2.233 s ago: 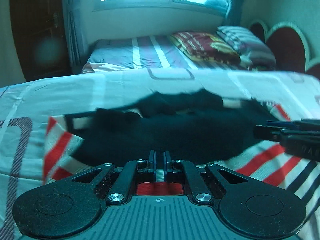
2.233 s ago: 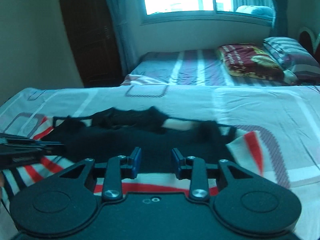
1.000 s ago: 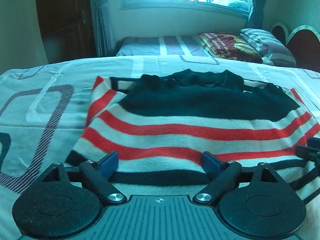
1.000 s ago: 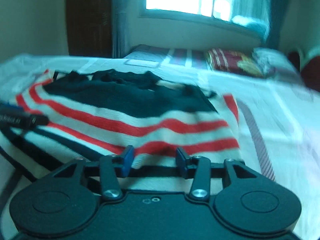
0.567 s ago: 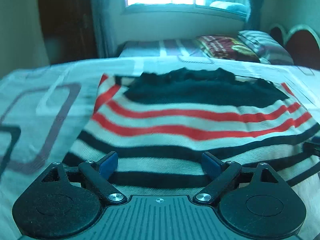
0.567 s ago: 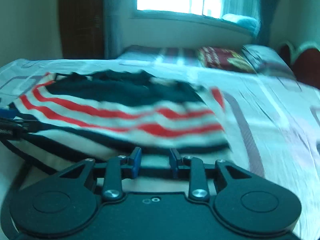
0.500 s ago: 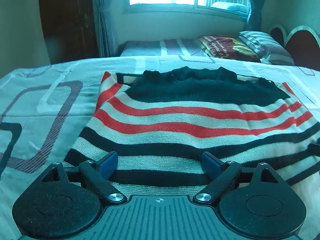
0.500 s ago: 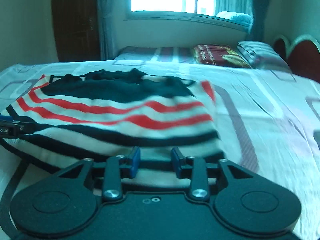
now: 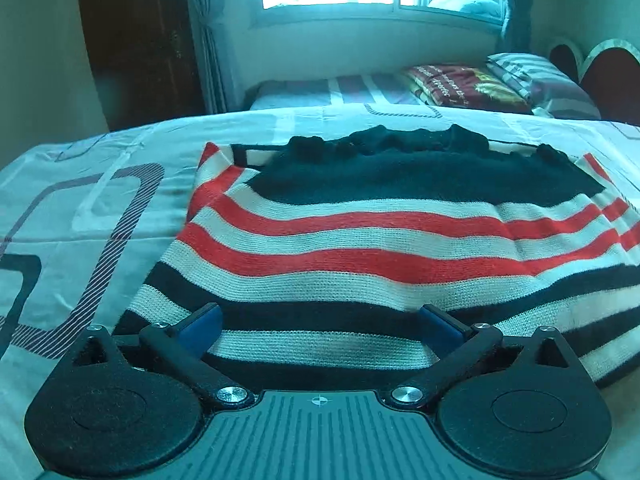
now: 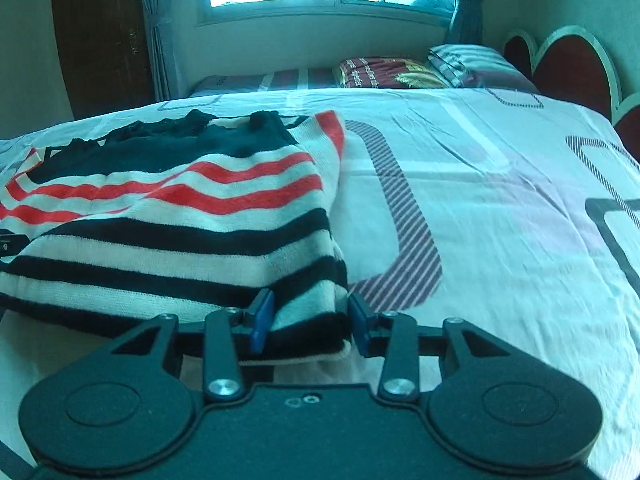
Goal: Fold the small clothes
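A small knitted sweater point(image 9: 380, 248) with black, white and red stripes and a black top part lies flat on the bed. My left gripper point(image 9: 320, 326) is wide open over the sweater's near hem, toward its left side. In the right wrist view the sweater point(image 10: 180, 216) fills the left half. My right gripper point(image 10: 308, 320) is open with its jaws either side of the sweater's near right corner, not closed on it. The left gripper's tip point(image 10: 6, 246) shows at the left edge of the right wrist view.
The bed sheet point(image 10: 500, 200) is white with grey and purple rounded-rectangle prints. A second bed point(image 9: 360, 88) with a dark red pillow point(image 9: 460, 82) and a striped pillow stands behind. A headboard point(image 10: 568, 68) is at the right, a window and dark door behind.
Both grippers pulled back toward the sweater's near hem. The left gripper, shut at first, opened wide. The right gripper shifted right to the sweater's right corner and opened a little wider.
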